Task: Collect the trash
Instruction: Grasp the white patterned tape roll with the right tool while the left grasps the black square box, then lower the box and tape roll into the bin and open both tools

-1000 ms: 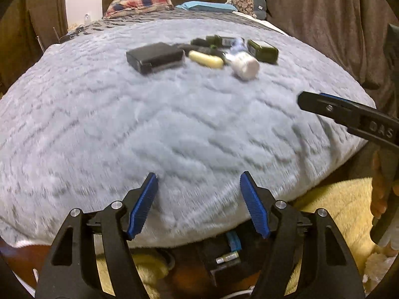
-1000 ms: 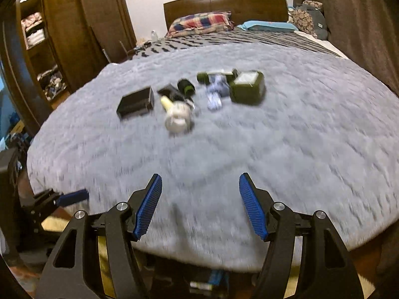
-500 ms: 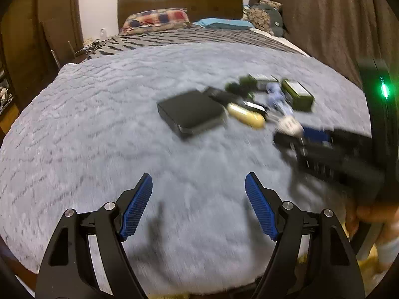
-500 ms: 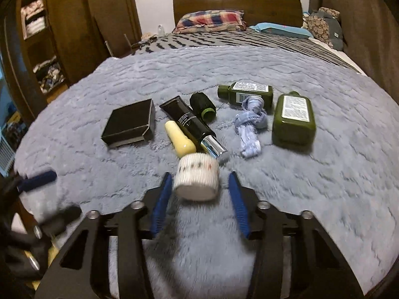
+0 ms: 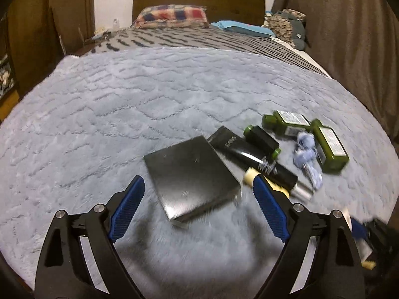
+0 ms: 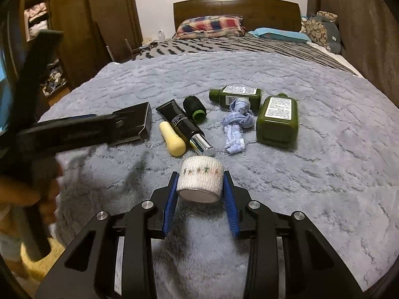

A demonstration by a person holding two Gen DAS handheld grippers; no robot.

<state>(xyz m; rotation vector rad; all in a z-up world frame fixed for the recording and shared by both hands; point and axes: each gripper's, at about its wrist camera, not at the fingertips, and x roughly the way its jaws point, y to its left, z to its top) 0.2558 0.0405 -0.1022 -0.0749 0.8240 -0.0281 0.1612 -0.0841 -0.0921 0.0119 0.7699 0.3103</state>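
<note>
Blue-padded and spread wide, your left gripper (image 5: pixel 198 205) tilts down over the grey blanket (image 5: pixel 124 104); its jaws have just been opening, with the black box (image 5: pixel 190 177) lying low between them, untouched. From the right wrist, your right gripper (image 6: pixel 200 194) slants down too, jaws narrow and clamped on the white patterned roll (image 6: pixel 200 180), just short of the cream bottle (image 6: pixel 172 141) and black tube (image 6: pixel 184 124).

wide bare stretches of the grey blanket (image 5: pixel 104 114) lie open left of and beyond the clutter. the black box (image 5: pixel 192 174) sits between the spread jaws of the left gripper (image 5: pixel 198 200), with the black tube (image 5: pixel 251 157) just beside it. bottles, cloth and tubes crowd the middle ahead of the right gripper (image 6: pixel 200 186).
</note>
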